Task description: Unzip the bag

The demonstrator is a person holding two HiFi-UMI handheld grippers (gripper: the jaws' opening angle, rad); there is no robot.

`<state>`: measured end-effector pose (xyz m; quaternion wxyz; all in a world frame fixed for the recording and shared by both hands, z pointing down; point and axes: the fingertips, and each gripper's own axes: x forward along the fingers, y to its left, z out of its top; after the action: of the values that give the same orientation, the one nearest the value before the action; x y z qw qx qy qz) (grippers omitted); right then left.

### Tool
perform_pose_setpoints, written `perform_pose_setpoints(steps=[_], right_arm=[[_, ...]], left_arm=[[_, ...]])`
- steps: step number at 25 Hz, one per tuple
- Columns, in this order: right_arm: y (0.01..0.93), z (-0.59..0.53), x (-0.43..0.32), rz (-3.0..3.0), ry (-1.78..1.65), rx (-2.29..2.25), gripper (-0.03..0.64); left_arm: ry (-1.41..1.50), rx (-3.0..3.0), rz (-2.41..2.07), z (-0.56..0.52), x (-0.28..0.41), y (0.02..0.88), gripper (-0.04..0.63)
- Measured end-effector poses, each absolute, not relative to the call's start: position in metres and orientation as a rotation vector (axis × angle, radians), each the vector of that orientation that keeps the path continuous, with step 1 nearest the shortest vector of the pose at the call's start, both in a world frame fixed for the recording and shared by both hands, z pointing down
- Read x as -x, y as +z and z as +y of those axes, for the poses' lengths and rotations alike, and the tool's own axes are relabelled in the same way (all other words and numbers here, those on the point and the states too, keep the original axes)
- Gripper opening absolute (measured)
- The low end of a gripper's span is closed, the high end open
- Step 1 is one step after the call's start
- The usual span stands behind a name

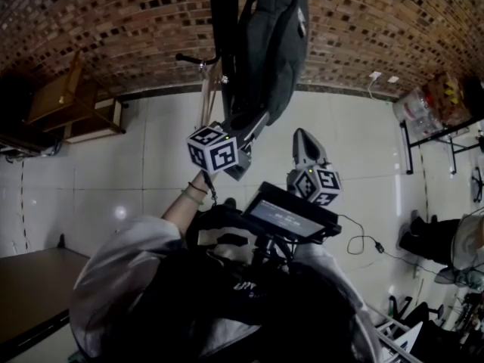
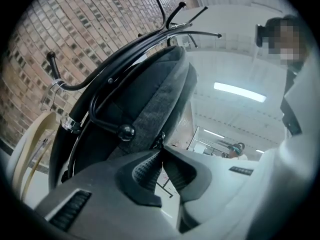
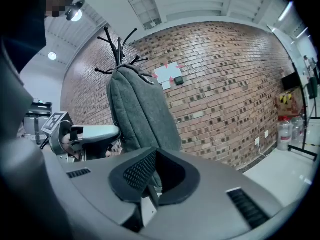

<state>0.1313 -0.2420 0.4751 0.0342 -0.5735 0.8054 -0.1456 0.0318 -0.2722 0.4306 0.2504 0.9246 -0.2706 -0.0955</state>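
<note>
A dark grey backpack [image 1: 271, 40] hangs from a black coat stand [image 1: 224, 29] in front of a brick wall. My left gripper [image 1: 258, 124] reaches up to the bag's lower side. In the left gripper view its jaws are shut [image 2: 161, 147] on a small dark zip pull [image 2: 159, 139] at the bag's [image 2: 150, 109] edge. My right gripper [image 1: 301, 133] hangs in the air to the right of the bag, apart from it, its jaws shut [image 3: 155, 150] on nothing. The right gripper view shows the bag [image 3: 140, 111] upright and the left gripper [image 3: 95, 132] against its left side.
The stand's hooks [image 2: 172, 19] fan out above the bag. A wooden cabinet [image 1: 72, 100] stands by the wall at left and a dark table [image 1: 30, 286] at lower left. Bottles and a rack [image 1: 435, 100] are at right. A cable [image 1: 370, 244] lies on the white floor.
</note>
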Motion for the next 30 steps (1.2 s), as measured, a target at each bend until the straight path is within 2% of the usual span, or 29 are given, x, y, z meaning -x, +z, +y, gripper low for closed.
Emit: perform_pose_setpoints(steps=[30], right_arm=[[0.468, -0.232, -0.098, 2.610, -0.389, 1.678, 0.008]], left_arm=[[-0.279, -2.594, -0.792, -0.270, -0.027, 0.381, 0.017]])
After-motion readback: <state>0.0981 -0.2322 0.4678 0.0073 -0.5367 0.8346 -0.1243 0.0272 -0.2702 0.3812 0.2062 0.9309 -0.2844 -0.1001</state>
